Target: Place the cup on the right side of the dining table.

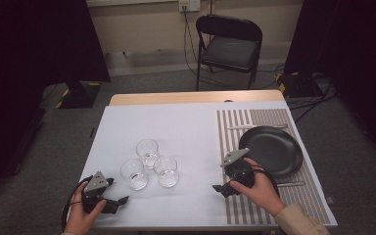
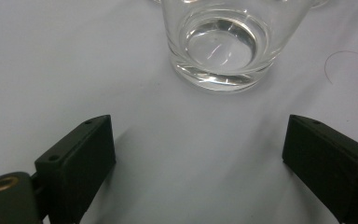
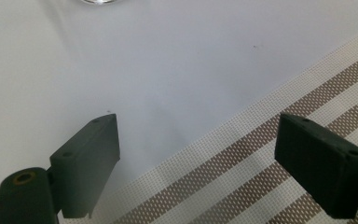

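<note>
Three empty glasses (image 1: 149, 166) cluster on the tabletop (image 1: 186, 127); the nearest one (image 2: 221, 44) is cut off above. Left tool (image 2: 198, 158) and right tool (image 3: 198, 158) both gape, holding nothing.

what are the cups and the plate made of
Cups: clear glass, apparently; the table shows through the walls and the thick base of the nearest glints. Plate: black, faint sheen, perhaps glazed ceramic or melamine; cannot tell which.
</note>
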The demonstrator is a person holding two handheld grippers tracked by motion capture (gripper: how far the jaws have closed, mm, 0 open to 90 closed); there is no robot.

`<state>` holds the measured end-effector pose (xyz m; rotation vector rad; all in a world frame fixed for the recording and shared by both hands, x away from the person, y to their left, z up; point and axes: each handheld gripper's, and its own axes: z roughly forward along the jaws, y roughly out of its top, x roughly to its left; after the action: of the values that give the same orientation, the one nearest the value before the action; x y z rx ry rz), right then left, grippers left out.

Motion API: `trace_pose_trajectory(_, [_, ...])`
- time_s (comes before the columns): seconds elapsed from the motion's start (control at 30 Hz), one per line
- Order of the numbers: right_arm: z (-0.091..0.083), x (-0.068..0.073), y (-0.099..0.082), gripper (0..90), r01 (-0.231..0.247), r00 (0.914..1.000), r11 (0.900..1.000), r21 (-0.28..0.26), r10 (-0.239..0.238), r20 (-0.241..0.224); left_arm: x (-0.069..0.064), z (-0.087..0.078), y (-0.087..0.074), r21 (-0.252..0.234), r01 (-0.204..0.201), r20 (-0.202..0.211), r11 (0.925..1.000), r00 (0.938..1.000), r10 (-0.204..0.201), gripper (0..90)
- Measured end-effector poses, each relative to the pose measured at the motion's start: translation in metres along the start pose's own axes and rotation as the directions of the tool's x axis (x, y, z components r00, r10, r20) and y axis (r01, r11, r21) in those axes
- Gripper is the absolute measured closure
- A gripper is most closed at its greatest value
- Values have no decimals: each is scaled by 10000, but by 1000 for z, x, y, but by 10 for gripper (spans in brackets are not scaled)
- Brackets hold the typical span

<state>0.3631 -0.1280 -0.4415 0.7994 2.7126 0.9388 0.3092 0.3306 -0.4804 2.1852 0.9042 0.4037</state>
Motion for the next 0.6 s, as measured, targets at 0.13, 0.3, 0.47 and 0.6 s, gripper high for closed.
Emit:
trace_pose_trajectory(0.13, [0,0,4,134,64,10000,10000,-2,-64,-29,0,0,0,-5,-5,15,10000,10000,5,83])
trace_pose_trajectory(0.3, [0,0,7,134,66,10000,10000,-16,-67,-67,0,0,0,-12,-6,12,10000,10000,6,84])
trace_pose_trajectory(0.47, [0,1,12,134,143,9999,9999,-4,-143,-70,0,0,0,5,-12,-4,10000,10000,12,84])
trace_pose_trajectory(0.6, [1,2,15,134,174,9998,9998,-31,-175,-119,0,0,0,-6,-5,10,10000,10000,5,84])
